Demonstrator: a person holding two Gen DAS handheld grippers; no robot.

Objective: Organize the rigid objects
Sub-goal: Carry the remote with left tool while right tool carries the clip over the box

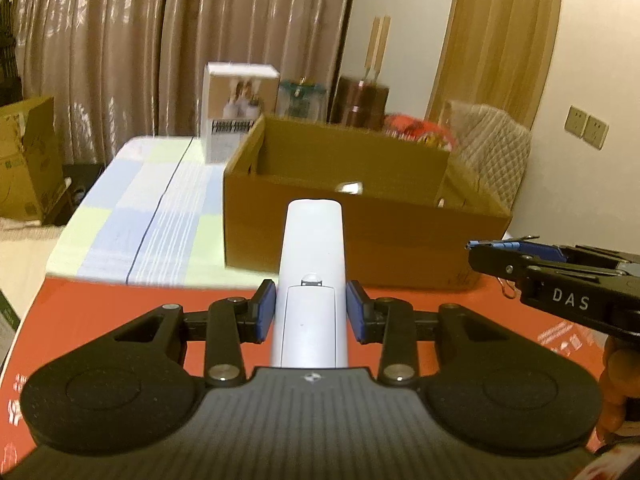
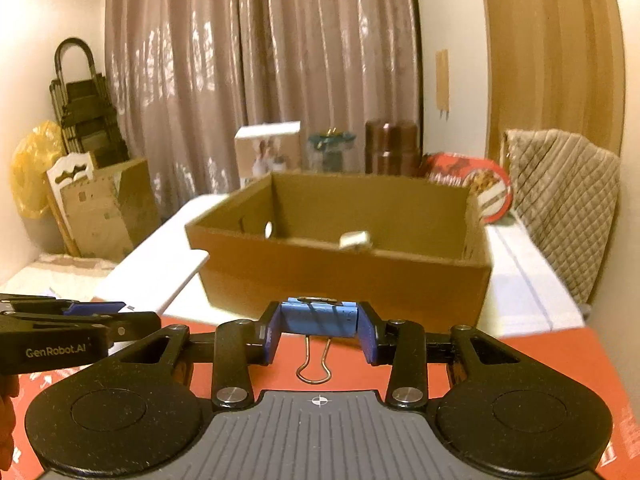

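Note:
My left gripper is shut on a white remote control and holds it above the red surface, its far end pointing at the open cardboard box. My right gripper is shut on a blue binder clip, its wire handle hanging down. The box stands just ahead of both grippers. A small white object shows over its near rim. The right gripper shows at the right of the left wrist view; the left gripper shows at the left of the right wrist view.
A red sheet covers the near table, a pale checked cloth the far part. Behind the box stand a white photo box, a jar, brown tins, a red tin and a quilted cushion.

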